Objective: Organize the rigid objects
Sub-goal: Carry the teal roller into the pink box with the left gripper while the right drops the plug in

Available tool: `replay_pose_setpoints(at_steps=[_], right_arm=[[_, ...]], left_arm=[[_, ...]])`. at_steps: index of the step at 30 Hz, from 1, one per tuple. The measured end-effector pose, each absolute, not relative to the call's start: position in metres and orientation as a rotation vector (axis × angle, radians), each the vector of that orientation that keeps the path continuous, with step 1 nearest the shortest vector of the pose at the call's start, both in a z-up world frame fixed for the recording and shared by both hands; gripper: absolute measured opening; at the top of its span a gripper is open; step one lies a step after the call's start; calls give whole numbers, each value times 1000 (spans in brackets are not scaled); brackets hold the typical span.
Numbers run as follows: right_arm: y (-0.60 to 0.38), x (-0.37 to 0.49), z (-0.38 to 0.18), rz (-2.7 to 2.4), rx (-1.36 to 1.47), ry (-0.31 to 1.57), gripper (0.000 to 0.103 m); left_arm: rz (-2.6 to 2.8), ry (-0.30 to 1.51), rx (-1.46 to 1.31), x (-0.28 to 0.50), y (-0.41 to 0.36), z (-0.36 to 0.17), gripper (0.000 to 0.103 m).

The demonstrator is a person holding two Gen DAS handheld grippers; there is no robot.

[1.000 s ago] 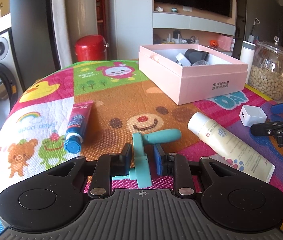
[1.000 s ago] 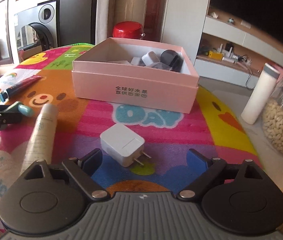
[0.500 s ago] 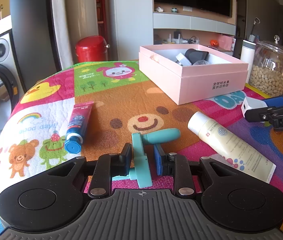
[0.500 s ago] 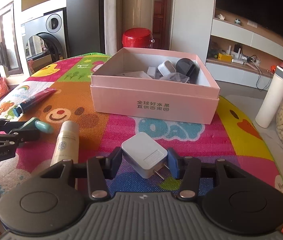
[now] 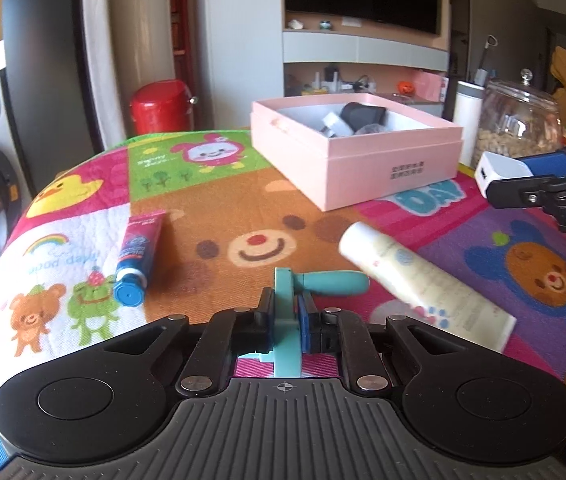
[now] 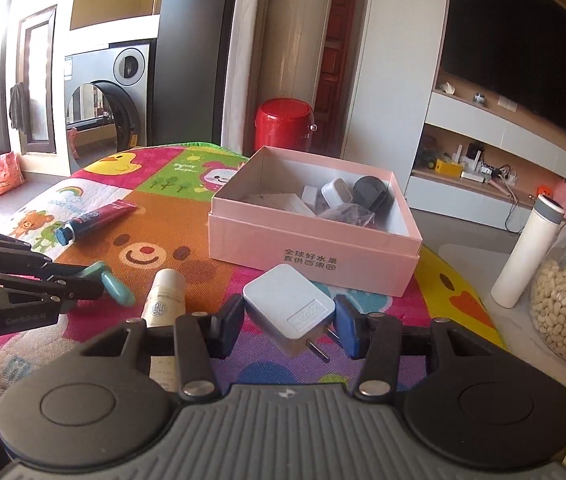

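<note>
In the left wrist view, the teal T-shaped tool (image 5: 289,312) at lower centre is now clamped by the left hand-held gripper (image 5: 286,322), whose jaws were apart earlier.

In the right wrist view, the white charger (image 6: 287,307) is held clenched by the right hand-held gripper (image 6: 289,322), raised nearer the pink box (image 6: 311,250) printed "全球好水果".

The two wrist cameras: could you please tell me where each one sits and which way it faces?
Left wrist: sits on the left gripper, facing across the cartoon mat; its fingers clamp a teal T-shaped tool; the right gripper shows at right.
Right wrist: sits on the right gripper, facing the open pink cardboard box; its fingers hold a white plug-in charger; the left gripper shows at left.
Shared: box, charger, tool, red-and-blue tube, cream tube.
</note>
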State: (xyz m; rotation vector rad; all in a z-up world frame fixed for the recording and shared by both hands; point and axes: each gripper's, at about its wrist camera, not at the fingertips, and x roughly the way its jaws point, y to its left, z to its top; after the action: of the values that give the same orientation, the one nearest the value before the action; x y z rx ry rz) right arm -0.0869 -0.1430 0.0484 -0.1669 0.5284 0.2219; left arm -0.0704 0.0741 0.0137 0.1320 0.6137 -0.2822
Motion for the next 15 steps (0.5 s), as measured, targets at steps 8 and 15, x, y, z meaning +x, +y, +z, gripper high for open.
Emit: replay_pose_setpoints(at_steps=[8,15], right_arm=[[-157,-97,47,215,-135,508,48],[-171,-97,40,189,-105,521,48]], left_arm=[[-326,550,128,-76,59,46,15],[-362,430,135,-52,31,100,15]])
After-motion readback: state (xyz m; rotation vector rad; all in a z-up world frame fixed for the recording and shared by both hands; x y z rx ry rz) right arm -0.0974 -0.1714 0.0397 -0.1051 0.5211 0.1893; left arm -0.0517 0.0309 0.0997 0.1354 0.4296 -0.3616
